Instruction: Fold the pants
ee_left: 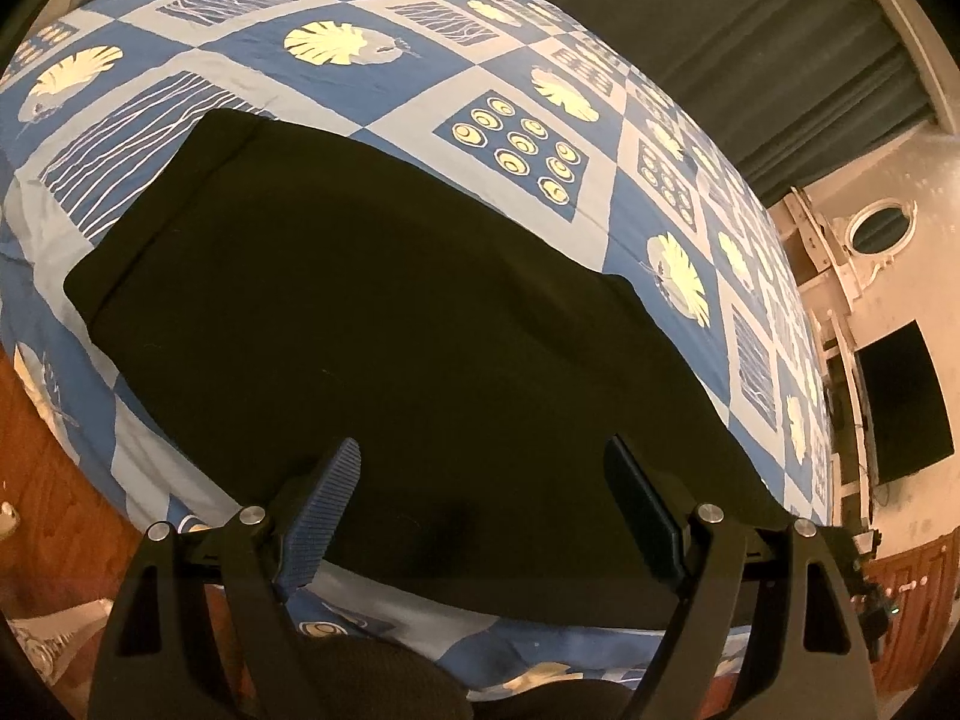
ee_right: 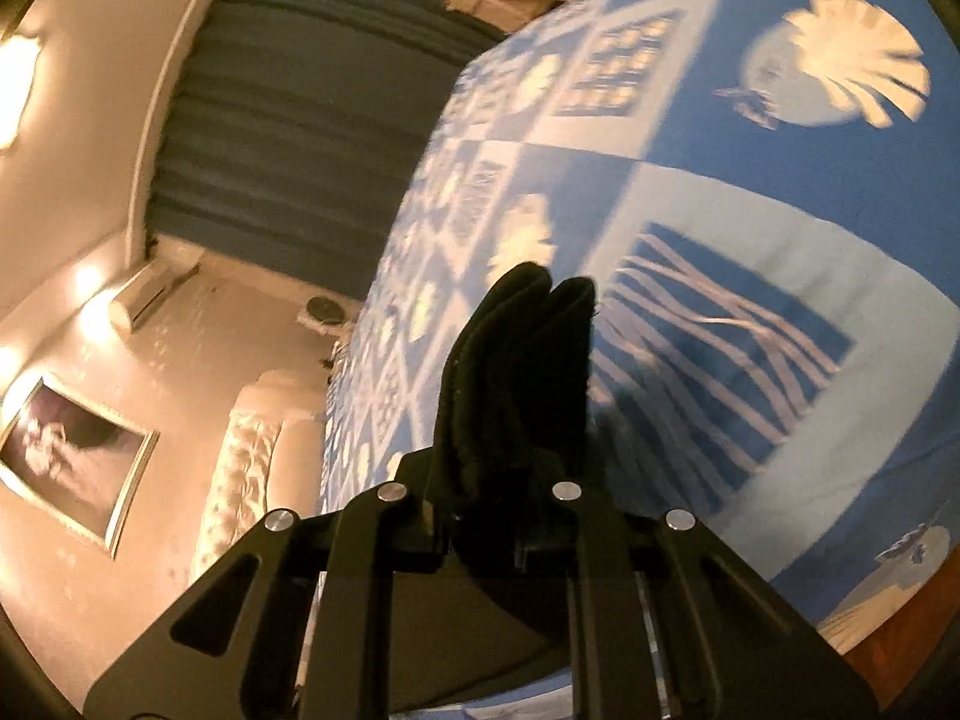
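Note:
Black pants (ee_left: 384,300) lie flat on a blue and white patterned bedspread (ee_left: 384,78), stretching from upper left to lower right in the left wrist view. My left gripper (ee_left: 483,468) is open, its blue fingers (ee_left: 327,504) hovering just above the near part of the pants, holding nothing. My right gripper (ee_right: 519,360) is shut on a bunched fold of the black pants (ee_right: 516,348), which sticks up between the fingers above the bedspread (ee_right: 750,192). The right view is blurred.
The bed edge and wooden floor (ee_left: 36,456) lie at the left. Dark curtains (ee_left: 750,42) hang behind the bed. A dark screen (ee_left: 900,396) is on the right wall. A padded headboard (ee_right: 252,456) and framed picture (ee_right: 72,480) show in the right wrist view.

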Available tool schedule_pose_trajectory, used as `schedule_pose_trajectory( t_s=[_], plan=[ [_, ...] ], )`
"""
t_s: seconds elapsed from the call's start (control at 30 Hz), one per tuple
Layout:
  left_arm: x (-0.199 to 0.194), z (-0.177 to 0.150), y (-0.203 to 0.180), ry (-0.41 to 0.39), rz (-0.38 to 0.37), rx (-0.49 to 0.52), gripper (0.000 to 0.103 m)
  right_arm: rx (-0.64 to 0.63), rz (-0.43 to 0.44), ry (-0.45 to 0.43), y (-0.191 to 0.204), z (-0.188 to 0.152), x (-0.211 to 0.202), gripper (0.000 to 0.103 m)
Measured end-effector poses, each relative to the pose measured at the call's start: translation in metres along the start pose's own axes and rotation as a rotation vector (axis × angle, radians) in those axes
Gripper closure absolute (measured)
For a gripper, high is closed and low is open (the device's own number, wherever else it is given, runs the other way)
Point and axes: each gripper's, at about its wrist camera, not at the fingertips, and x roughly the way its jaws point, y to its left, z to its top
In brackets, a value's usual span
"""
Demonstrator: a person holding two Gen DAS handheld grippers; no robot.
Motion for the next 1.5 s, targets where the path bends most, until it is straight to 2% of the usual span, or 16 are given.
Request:
schedule_pose_trajectory(
  t_s=[0.2,0.37,0.53,0.7,1.0,1.5],
  plan=[
    [0.003,-0.003,-0.005,0.013,0.015,0.022,0.021,-0.137,0.027,0.044,0.065,-0.023,0.016,0.089],
    [0.005,-0.007,-0.003,0.015,-0.025,0.016,0.017,-0.238,0.025,0.093,0.107,-0.053,0.034,0.089],
    [0.006,-0.006,-0.004,0.012,0.007,0.035,0.017,-0.309,0.028,0.132,0.136,-0.083,0.054,0.089],
    [0.005,-0.007,-0.006,0.012,0.000,0.051,0.017,-0.367,0.031,0.187,0.160,-0.122,0.078,0.089],
    [0.004,-0.008,-0.008,0.020,-0.024,0.054,0.017,-0.435,0.000,0.279,0.173,-0.185,0.129,0.089],
    [0.006,-0.007,-0.009,0.033,-0.046,0.047,0.017,-0.565,-0.126,0.421,0.154,-0.282,0.200,0.089]
  ],
)
